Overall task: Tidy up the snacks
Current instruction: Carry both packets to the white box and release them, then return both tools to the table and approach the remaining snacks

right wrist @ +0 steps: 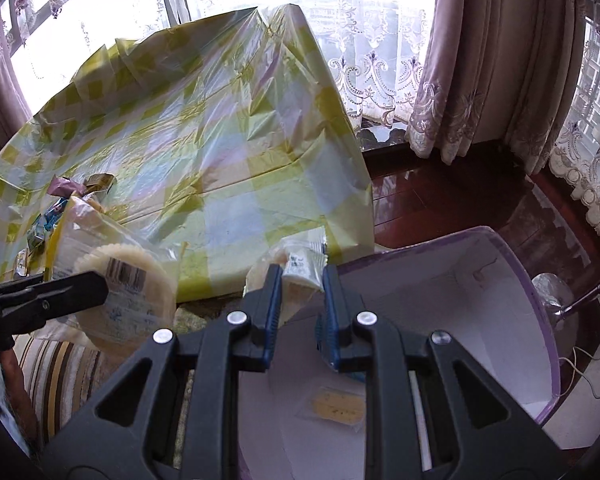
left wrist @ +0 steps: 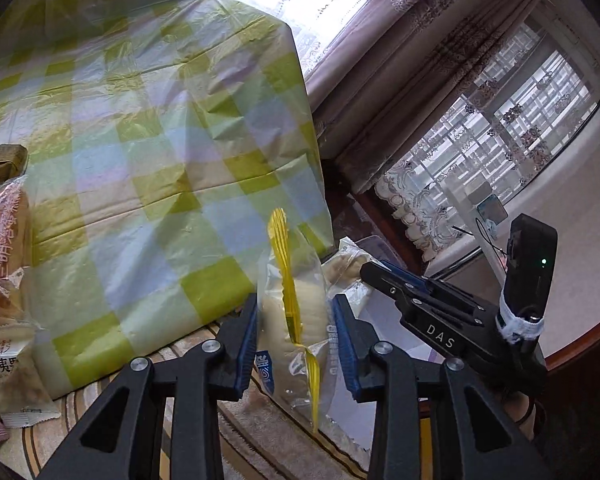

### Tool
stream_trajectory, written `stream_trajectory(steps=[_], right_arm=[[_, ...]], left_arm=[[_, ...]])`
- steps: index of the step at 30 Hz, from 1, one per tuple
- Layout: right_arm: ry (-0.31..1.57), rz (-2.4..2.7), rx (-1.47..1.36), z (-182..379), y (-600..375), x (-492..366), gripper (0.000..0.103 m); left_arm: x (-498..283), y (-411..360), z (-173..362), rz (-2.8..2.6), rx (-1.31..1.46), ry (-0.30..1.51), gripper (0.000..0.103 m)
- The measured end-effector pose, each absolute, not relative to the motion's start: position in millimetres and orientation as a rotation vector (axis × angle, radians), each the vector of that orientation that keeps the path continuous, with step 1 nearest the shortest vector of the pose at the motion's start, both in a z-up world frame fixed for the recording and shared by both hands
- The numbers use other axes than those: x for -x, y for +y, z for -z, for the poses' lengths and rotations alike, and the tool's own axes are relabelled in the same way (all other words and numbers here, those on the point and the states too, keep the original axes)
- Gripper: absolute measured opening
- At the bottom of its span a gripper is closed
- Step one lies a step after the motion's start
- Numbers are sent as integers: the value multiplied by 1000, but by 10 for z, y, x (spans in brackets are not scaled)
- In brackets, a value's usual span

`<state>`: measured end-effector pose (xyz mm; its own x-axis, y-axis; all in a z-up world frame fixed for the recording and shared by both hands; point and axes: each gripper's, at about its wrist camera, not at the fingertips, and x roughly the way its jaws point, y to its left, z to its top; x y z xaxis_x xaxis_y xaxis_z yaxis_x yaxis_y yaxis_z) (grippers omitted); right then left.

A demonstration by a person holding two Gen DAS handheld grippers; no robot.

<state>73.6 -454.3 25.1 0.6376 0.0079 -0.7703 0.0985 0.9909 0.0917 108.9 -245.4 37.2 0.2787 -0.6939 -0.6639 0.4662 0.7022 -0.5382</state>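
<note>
My left gripper [left wrist: 296, 324] is shut on a clear bag of pale round crackers with a yellow seal strip [left wrist: 290, 308], held off the table edge. The same bag [right wrist: 128, 292] shows in the right wrist view beside the left gripper's finger [right wrist: 60, 292]. My right gripper [right wrist: 300, 300] is shut on a small clear-wrapped pale snack [right wrist: 300, 268] over the rim of a white box with a purple edge [right wrist: 500, 300]. A flat yellow snack packet [right wrist: 334, 404] lies inside the box. In the left wrist view the right gripper [left wrist: 380, 276] appears at the right with its snack [left wrist: 346, 264].
A table with a green-checked plastic cloth [left wrist: 160, 140] fills the background. Bread packets [left wrist: 4, 280] and a gold-wrapped snack [left wrist: 6, 160] lie at its left; more small snacks [right wrist: 72, 196] sit there. A striped rug [right wrist: 60, 368] lies below. Dark wood floor [right wrist: 460, 200] and curtains are to the right.
</note>
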Motion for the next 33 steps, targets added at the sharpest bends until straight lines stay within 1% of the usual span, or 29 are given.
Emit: stream_trajectory(steps=[5,7,9,10,14,19,24,26,29,31,33], right_arm=[[913,53,-140,-192,-4597,-709,25],[933,50,-144,-154,-4587,-719,32],[944,50,-148,-126,-4591,-726,32],[950,49,-150,-116,-4590,-730,32],[959,45,-153,-99,-4576,-732,34],[959,32,-155,-119,-4533,-738,43],[955,15,-138,-145,-4429,-753,43],[954,2,-140,-160,-4370,-763,45],[948,-29,-155,-189,-4267,-775,52],[948,-54,-169,-206,-4179,-782,59],[950,-78,-167,-221,-4057,-788,61]], left_arm=[[-1078,-2623,-340,824,233,1054,35],[-1091,-2618,-320,813,241,1066,39],[-1098,-2581,-308,803,261,1069,43],[-1102,-2564,-309,799,271,1067,44],[-1102,-2536,-326,792,280,1058,45],[-1076,-2463,-369,762,281,1025,46],[-1090,-2261,-398,703,310,988,46],[-1085,-2157,-407,680,322,978,46],[-1068,-1979,-427,639,338,956,46],[-1049,-1842,-438,614,353,944,46],[-1022,-1677,-448,581,374,931,46]])
